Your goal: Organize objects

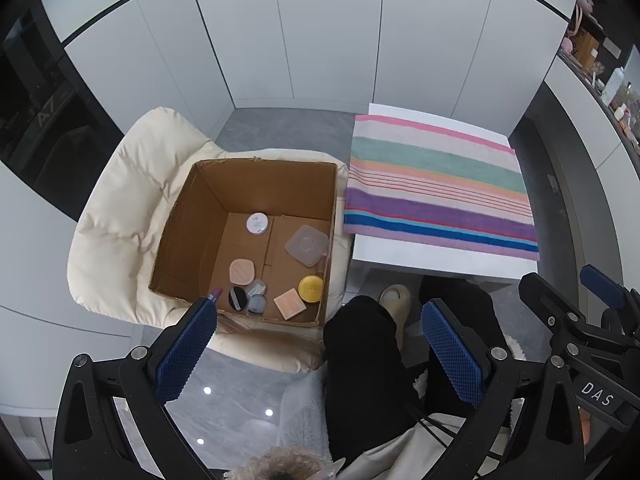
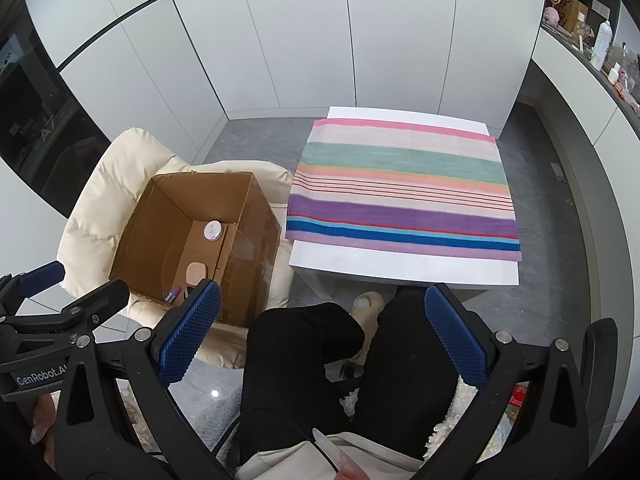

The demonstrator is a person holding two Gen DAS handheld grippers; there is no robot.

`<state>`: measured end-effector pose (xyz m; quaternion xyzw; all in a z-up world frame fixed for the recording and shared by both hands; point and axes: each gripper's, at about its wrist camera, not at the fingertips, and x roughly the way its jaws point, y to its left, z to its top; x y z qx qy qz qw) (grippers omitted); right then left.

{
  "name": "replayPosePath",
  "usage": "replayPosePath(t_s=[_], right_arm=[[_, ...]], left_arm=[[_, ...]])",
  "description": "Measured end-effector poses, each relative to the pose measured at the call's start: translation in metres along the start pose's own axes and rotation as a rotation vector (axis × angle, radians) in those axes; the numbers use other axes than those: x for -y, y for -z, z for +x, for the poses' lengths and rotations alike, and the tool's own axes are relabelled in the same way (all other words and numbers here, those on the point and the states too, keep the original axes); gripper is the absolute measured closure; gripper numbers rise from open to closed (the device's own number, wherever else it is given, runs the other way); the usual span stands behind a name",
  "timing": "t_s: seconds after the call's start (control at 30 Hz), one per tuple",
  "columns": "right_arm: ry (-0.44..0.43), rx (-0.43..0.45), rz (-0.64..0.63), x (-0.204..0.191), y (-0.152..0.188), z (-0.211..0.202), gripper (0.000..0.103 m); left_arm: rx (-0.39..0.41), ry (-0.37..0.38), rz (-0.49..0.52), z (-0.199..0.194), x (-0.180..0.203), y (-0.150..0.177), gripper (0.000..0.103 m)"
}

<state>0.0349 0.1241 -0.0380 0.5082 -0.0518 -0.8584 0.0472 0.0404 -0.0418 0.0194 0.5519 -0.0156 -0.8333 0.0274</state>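
An open cardboard box (image 1: 192,216) (image 2: 256,224) rests on a cream padded chair (image 1: 120,200) (image 2: 88,208). Inside lie several small cosmetics: a white round compact (image 1: 257,223) (image 2: 212,230), a clear square lid (image 1: 307,245), a peach puff (image 1: 241,271) (image 2: 196,272), a yellow round tin (image 1: 311,288), a peach square case (image 1: 290,303), a black puff (image 1: 237,298) and a purple tube (image 1: 215,293) (image 2: 173,294). My left gripper (image 1: 320,344) hangs open above the box's near edge, empty. My right gripper (image 2: 322,332) is open and empty over the person's knees.
A striped towel (image 1: 436,188) (image 2: 404,188) covers a low white table (image 1: 432,256) (image 2: 400,268) right of the chair. A person's black-trousered legs (image 2: 304,360) and a beige slipper (image 1: 396,300) are below. White cabinet doors (image 1: 320,40) stand behind; a cluttered shelf (image 2: 592,40) is at far right.
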Motion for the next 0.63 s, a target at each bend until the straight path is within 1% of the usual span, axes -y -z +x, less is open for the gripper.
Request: replayPosePath(t_s=[0.63], right_arm=[[0.001, -0.001, -0.002, 0.0016, -0.0004, 0.0002, 0.0]], left_arm=[[-0.005, 0.027, 0.0, 0.0023, 0.0017, -0.0012, 0.0]])
